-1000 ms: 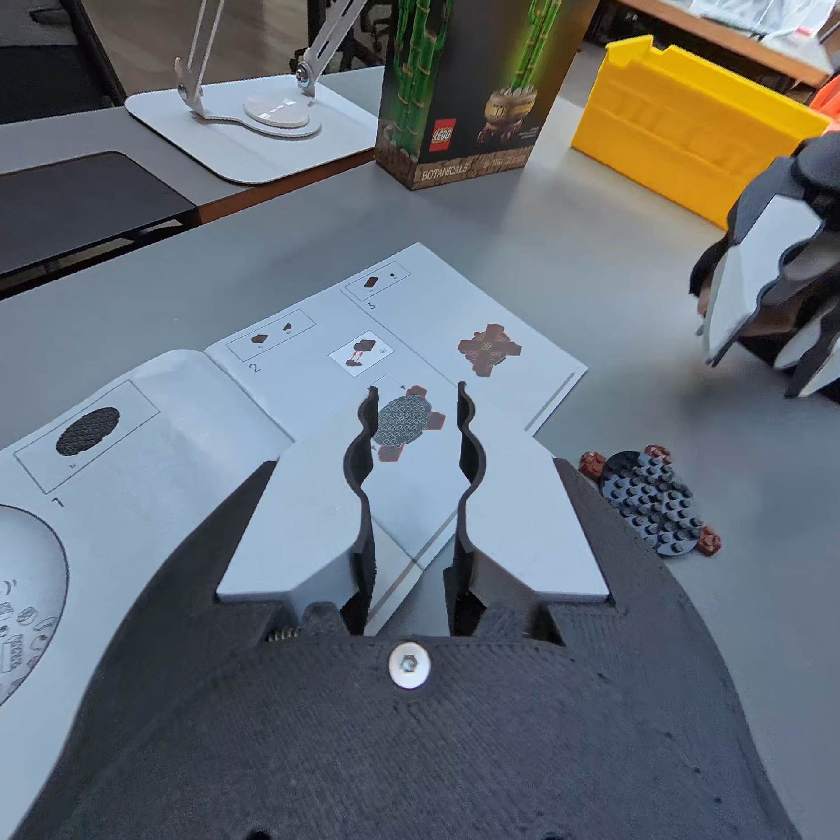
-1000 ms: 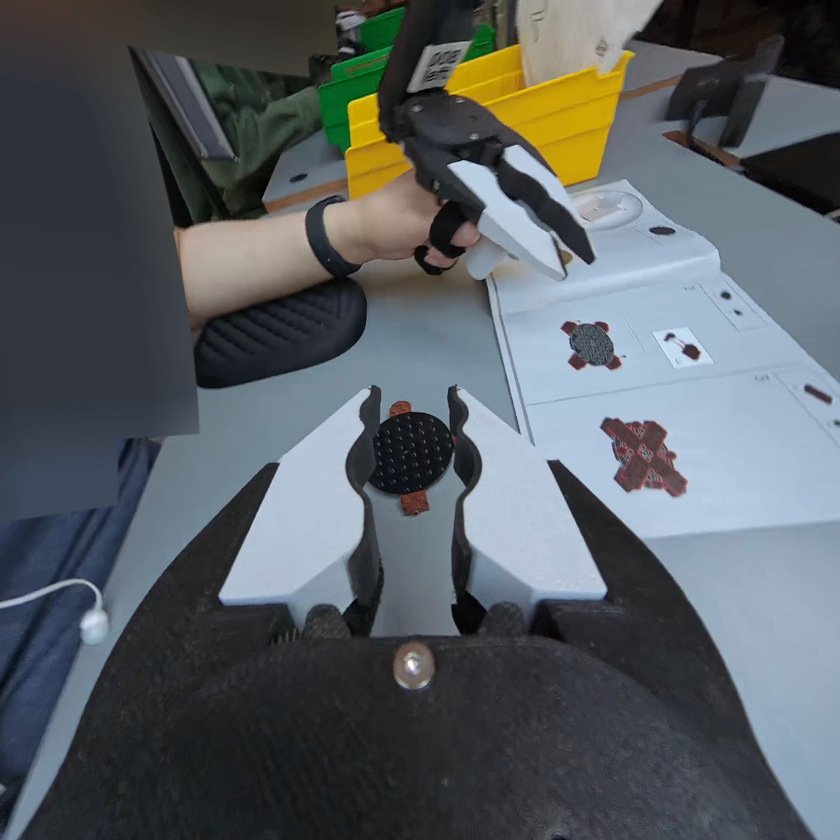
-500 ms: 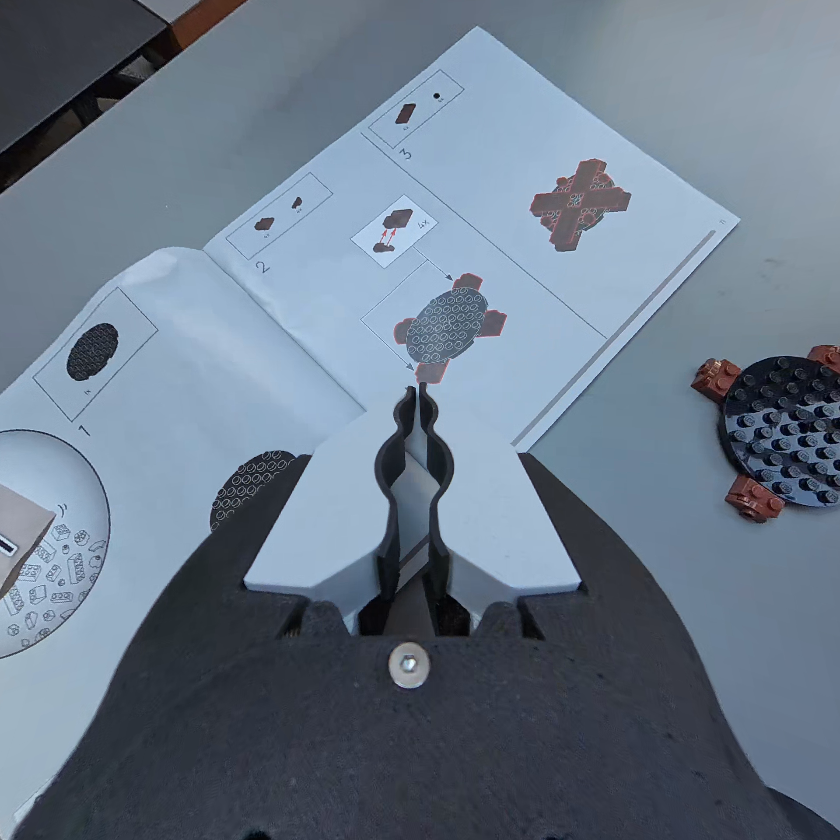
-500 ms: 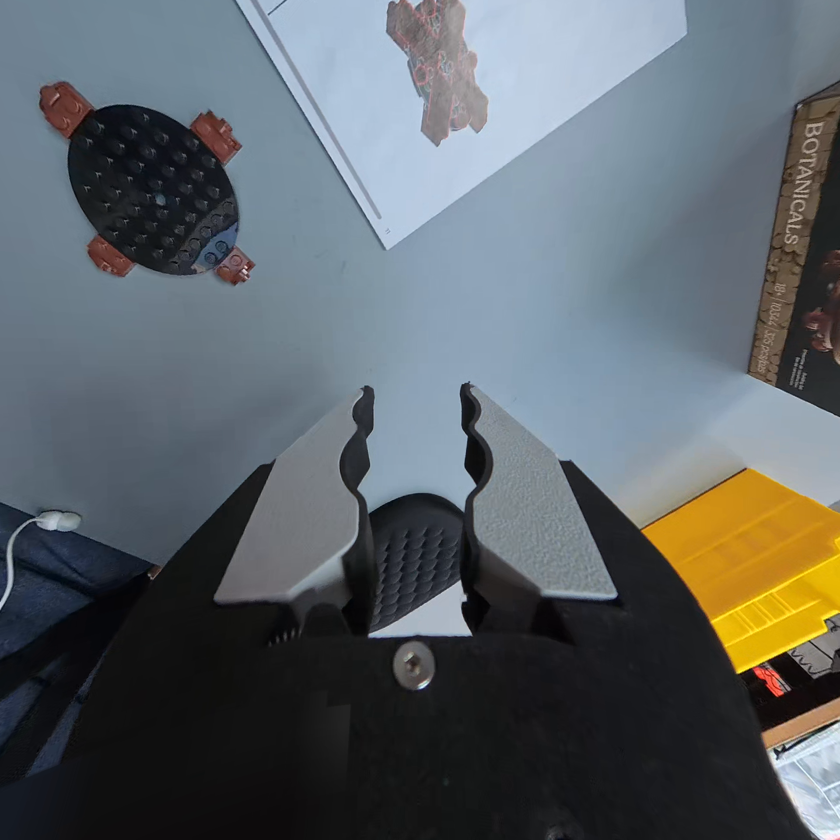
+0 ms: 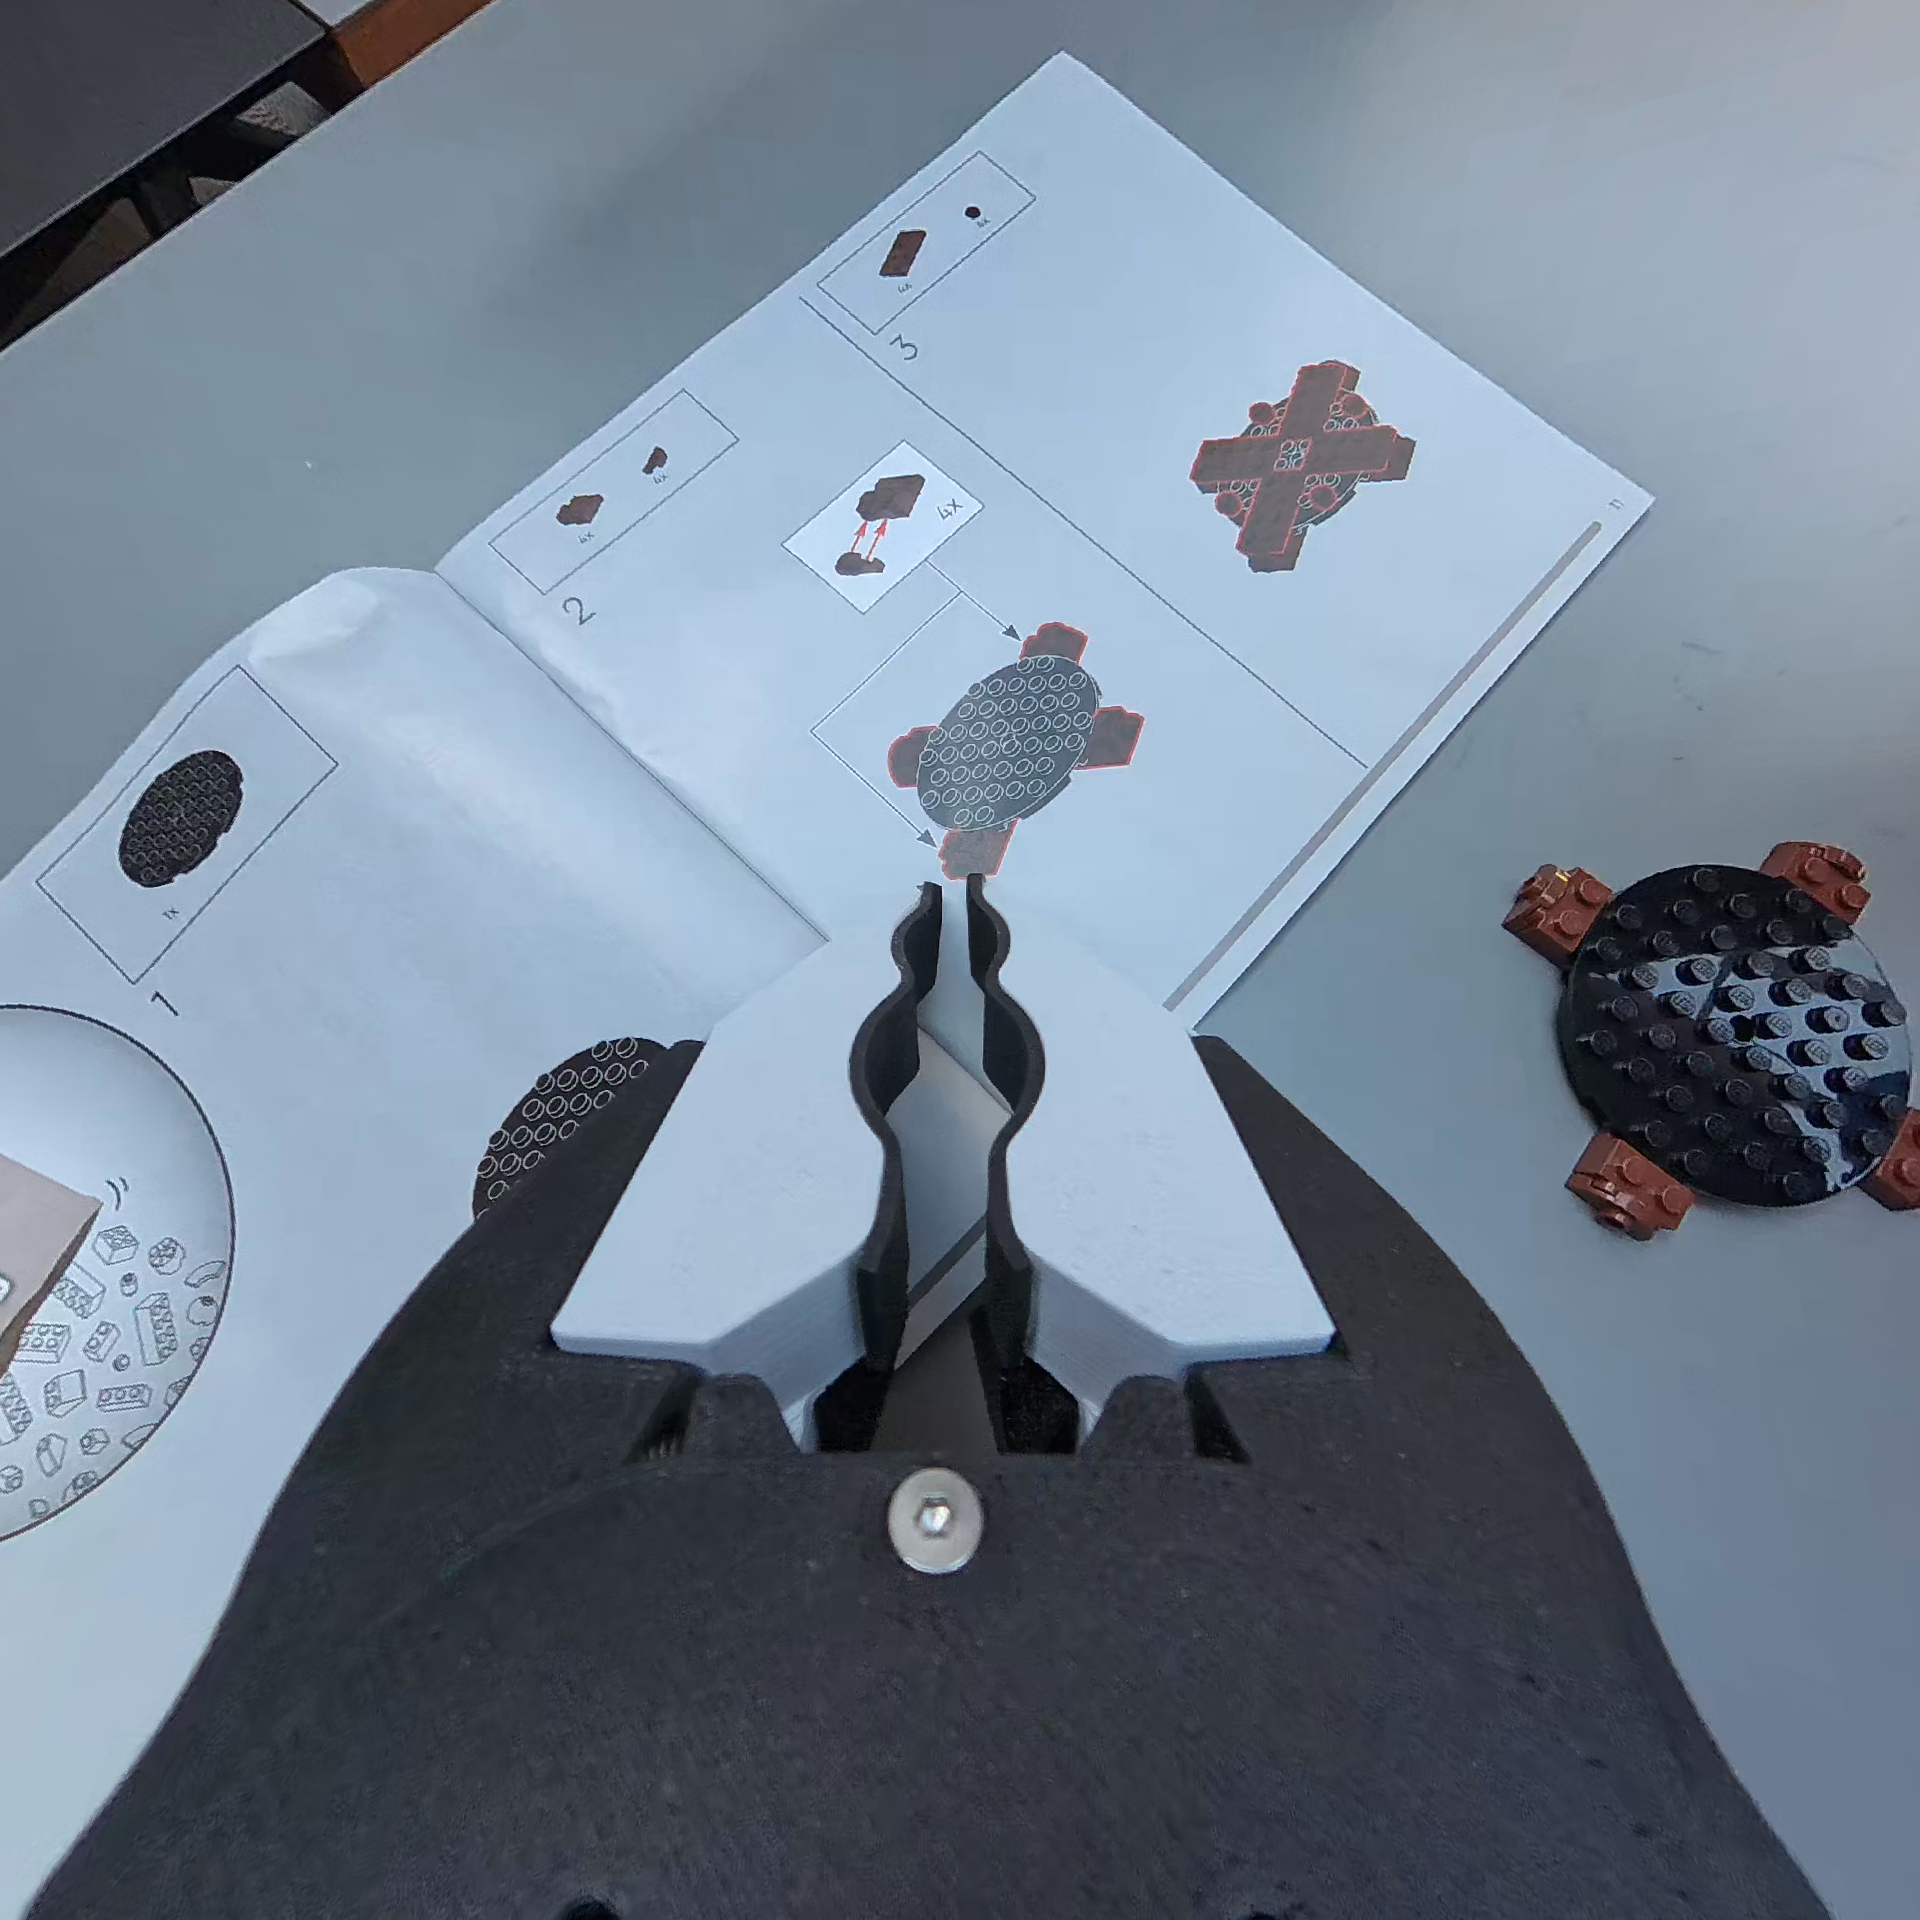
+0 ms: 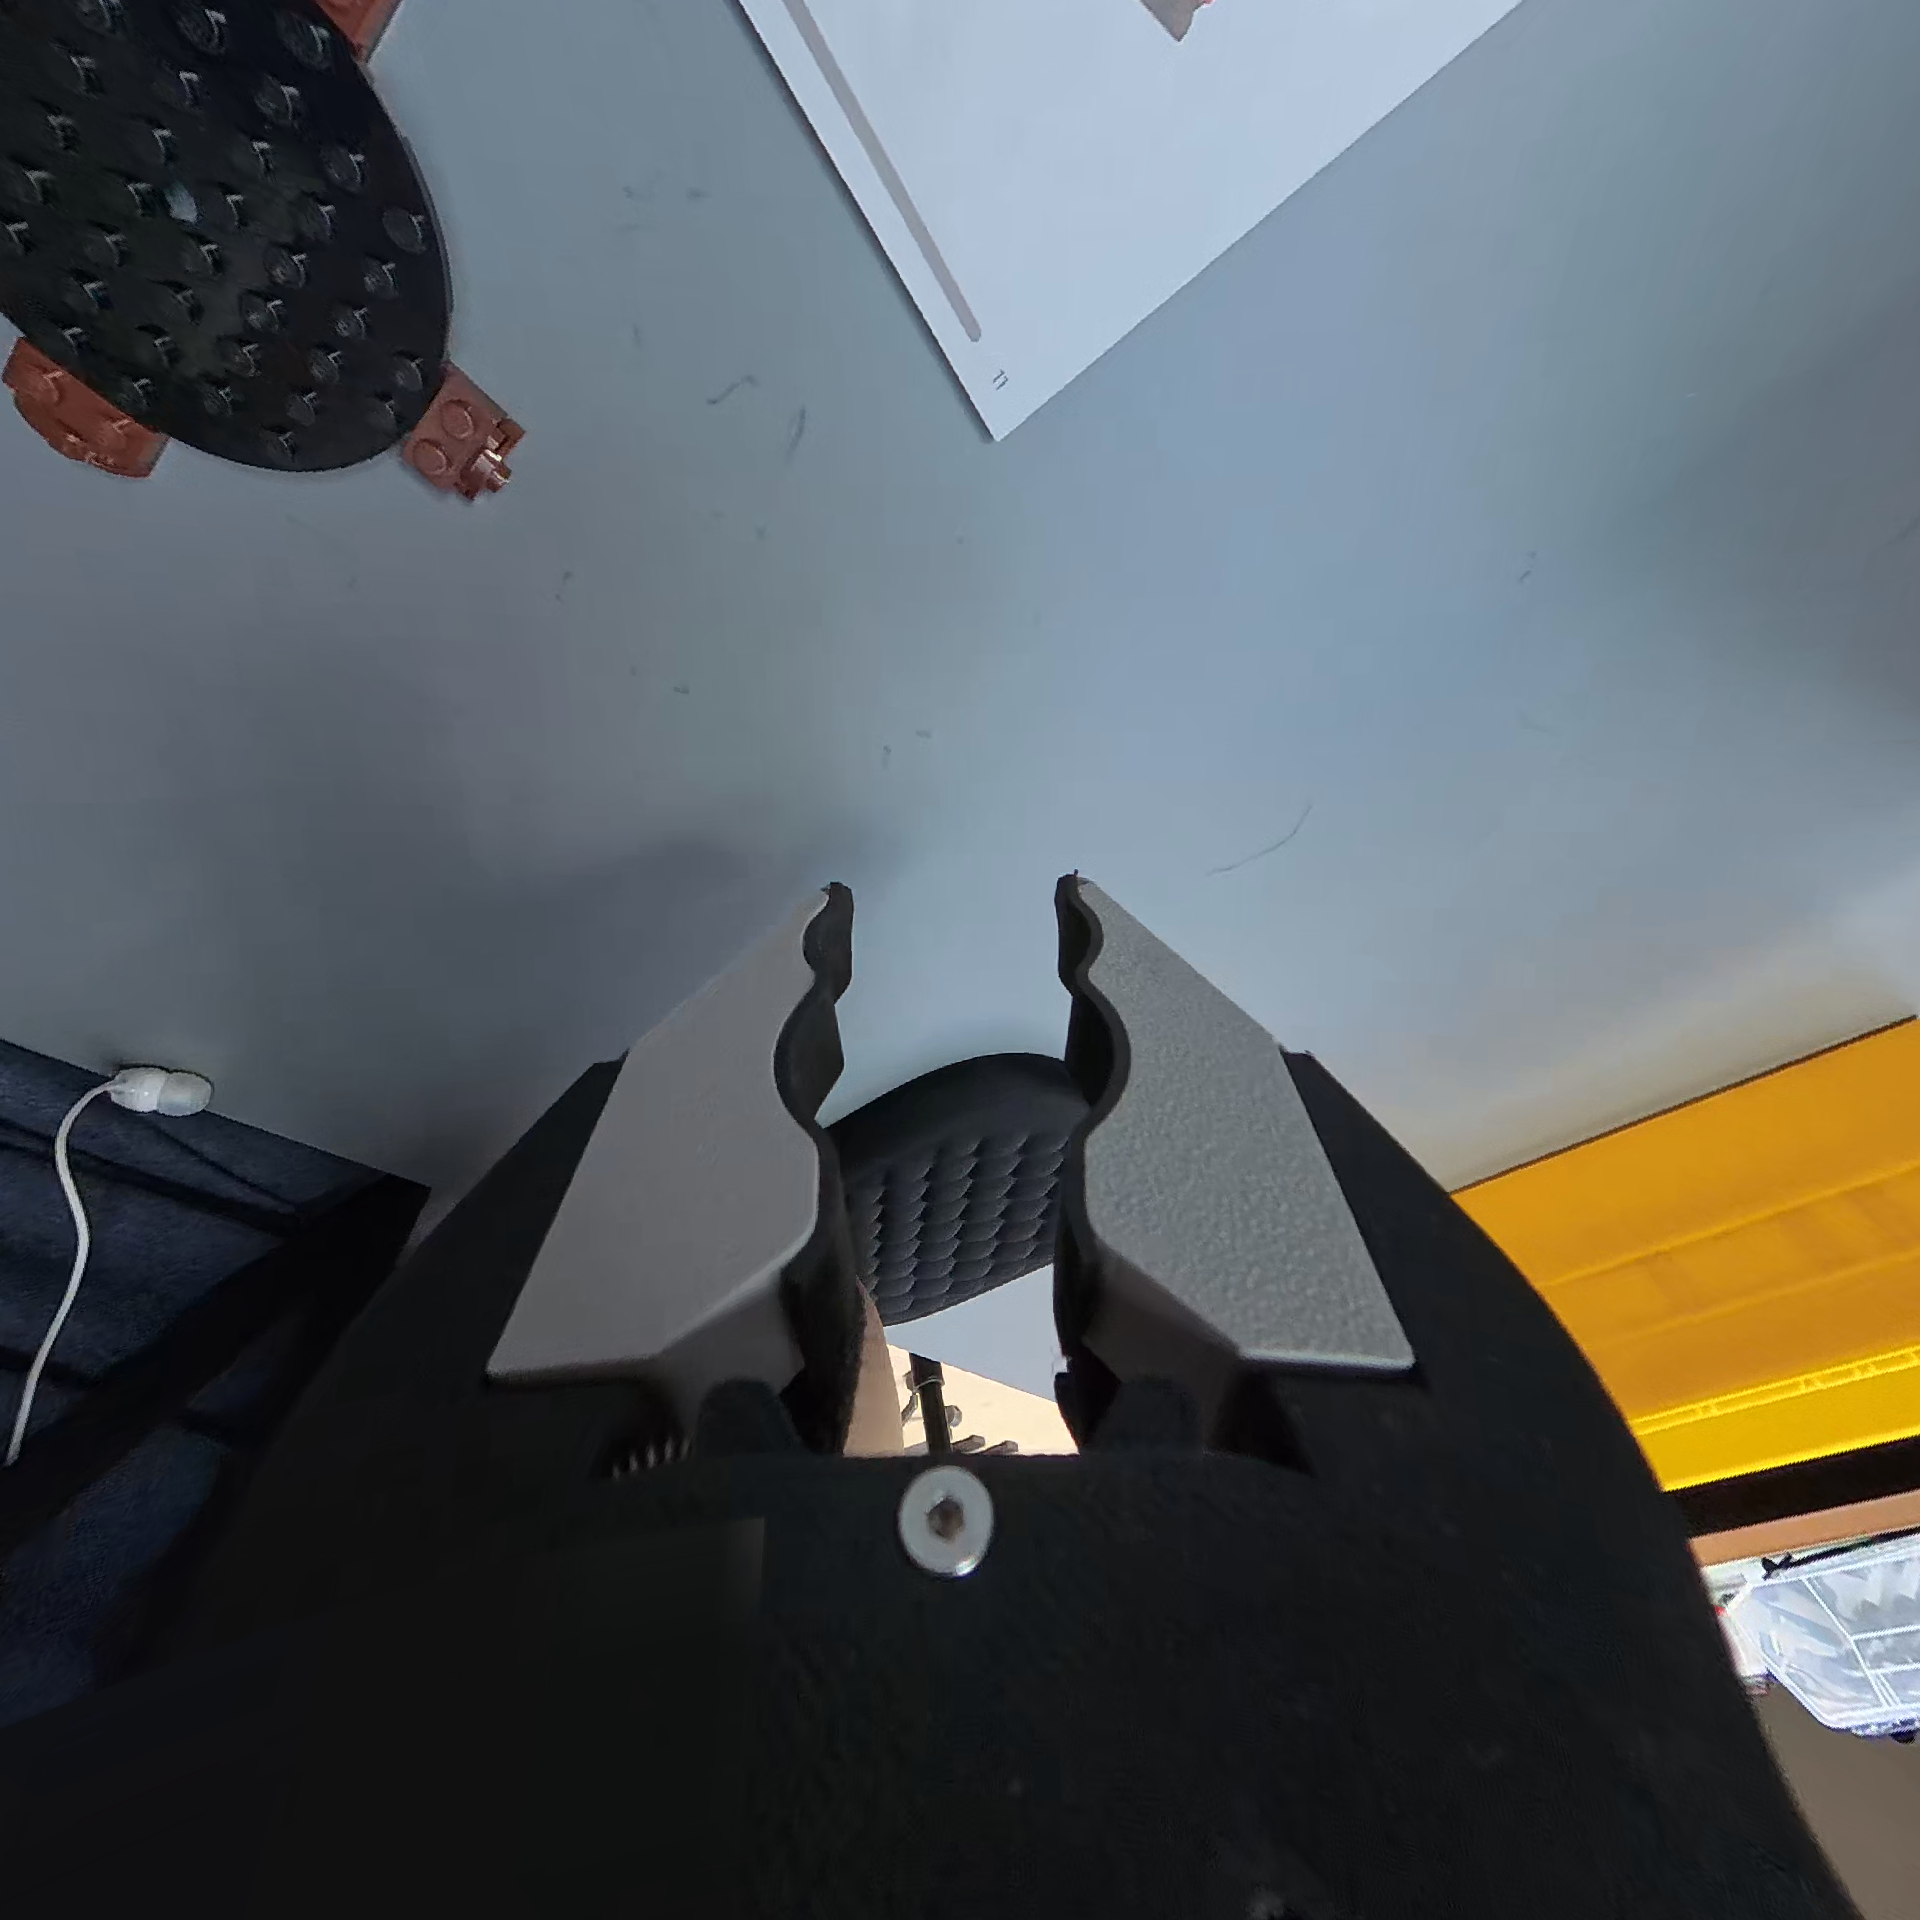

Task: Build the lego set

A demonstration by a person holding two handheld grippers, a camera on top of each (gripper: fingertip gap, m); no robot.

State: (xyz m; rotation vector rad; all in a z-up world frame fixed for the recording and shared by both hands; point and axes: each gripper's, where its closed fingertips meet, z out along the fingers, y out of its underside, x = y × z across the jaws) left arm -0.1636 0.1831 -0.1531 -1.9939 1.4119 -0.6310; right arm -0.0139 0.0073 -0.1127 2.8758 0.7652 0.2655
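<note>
My left gripper point(image 5: 954, 885) hangs nearly closed over the open instruction booklet point(image 5: 665, 665), gripping nothing — my right gripper point(image 6: 943, 885) gapes wide above bare grey table point(image 6: 1143, 644); the black round plate point(image 5: 1740, 1049) with brown bricks lies beyond, beside the booklet.

A grey table point(image 6: 1351, 675) fills most of both views, its top marked with a few faint scratches. In the right wrist view a yellow bin point(image 6: 1714, 1247) sits at the right, with a clear plastic box point(image 6: 1839, 1642) below it. A black dimpled pad point(image 6: 956, 1184) lies at the table's near edge. To the left, a white cable point(image 6: 62, 1195) runs over dark blue cloth point(image 6: 156, 1247). In the left wrist view a black surface point(image 5: 125, 104) with a brown edge point(image 5: 405, 31) lies at the far left.
</note>
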